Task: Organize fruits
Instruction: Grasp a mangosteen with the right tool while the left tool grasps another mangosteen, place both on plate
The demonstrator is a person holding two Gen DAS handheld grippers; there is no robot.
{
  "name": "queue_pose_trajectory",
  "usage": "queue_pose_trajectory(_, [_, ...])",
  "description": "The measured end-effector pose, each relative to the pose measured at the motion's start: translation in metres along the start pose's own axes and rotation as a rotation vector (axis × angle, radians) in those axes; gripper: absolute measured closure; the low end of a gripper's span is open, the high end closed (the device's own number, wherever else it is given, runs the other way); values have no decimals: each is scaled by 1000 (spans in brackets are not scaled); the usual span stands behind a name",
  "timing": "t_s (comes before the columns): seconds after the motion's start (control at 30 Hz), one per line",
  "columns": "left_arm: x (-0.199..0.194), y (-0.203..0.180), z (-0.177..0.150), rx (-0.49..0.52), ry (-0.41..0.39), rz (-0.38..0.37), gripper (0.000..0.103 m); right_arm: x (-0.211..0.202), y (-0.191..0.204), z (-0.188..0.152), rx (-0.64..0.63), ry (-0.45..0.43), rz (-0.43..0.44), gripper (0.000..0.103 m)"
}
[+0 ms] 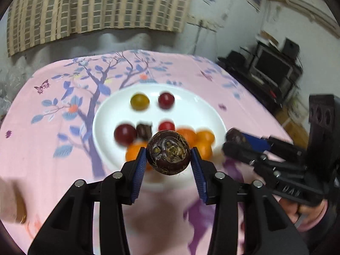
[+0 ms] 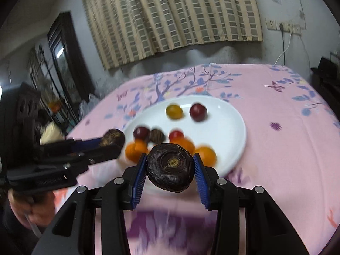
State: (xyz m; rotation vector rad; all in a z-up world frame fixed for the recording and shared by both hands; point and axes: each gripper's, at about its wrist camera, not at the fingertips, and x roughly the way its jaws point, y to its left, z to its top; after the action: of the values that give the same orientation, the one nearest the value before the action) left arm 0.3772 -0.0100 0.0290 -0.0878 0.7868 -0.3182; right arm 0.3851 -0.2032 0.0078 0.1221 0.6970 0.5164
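In the left wrist view my left gripper (image 1: 169, 155) is shut on a dark brown, round water chestnut (image 1: 169, 152), held just above the near rim of a white plate (image 1: 191, 108). On the plate lie a yellow-green tomato (image 1: 139, 101), dark red ones (image 1: 166, 100), a small brown chestnut (image 1: 144, 130) and several oranges (image 1: 205, 137). In the right wrist view my right gripper (image 2: 170, 165) is shut on a second, larger dark chestnut (image 2: 170, 167) over the plate's near edge (image 2: 229, 127). The left gripper (image 2: 114, 143) comes in from the left there, with its chestnut (image 2: 113, 138) between its pads.
A pink flowered cloth (image 1: 53, 127) covers the table. A blurred tan object (image 1: 12, 204) sits at the near left edge. A dark stand with a screen (image 1: 272, 68) is beyond the table's right side. A checked curtain (image 2: 170, 21) hangs behind. A hand (image 2: 31, 208) holds the left gripper.
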Motion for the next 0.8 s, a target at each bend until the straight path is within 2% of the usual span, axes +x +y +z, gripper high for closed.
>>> queue_pose_trajectory(0.13, [36,8,25,-28,21,43,59,26,-9,18,-6,-9,-20,58])
queue_pose_trajectory(0.17, [45,11,31,-40,31,73,54,28,-10,20,-14,-19,-31,49])
queue_pose_trajectory(0.2, [48,15,34,-57,35,108,41,29,-10,22,-26,-25,-44,41])
queue_pose_trajectory(0.27, [46,21,36,-92,24,125,36,25,-10,21,-40,-36,-62,40])
queue_pose_trajectory(0.33, [35,21,30,-100,7,105,23,20,-9,19,-50,-31,-60,39])
queue_pose_trajectory(0.4, [17,17,18,-81,-8,131,18,12,-6,16,-45,-25,-48,36])
queue_pose_trajectory(0.5, [-8,12,-7,-53,4,138,17,2,0,4,-39,14,-36,35])
queue_pose_trajectory(0.6, [-37,9,-43,-39,3,139,10,-15,12,-20,-66,71,-37,35])
queue_pose_trajectory(0.8, [-74,6,-113,-27,-10,111,9,-54,28,-81,-138,151,-82,35])
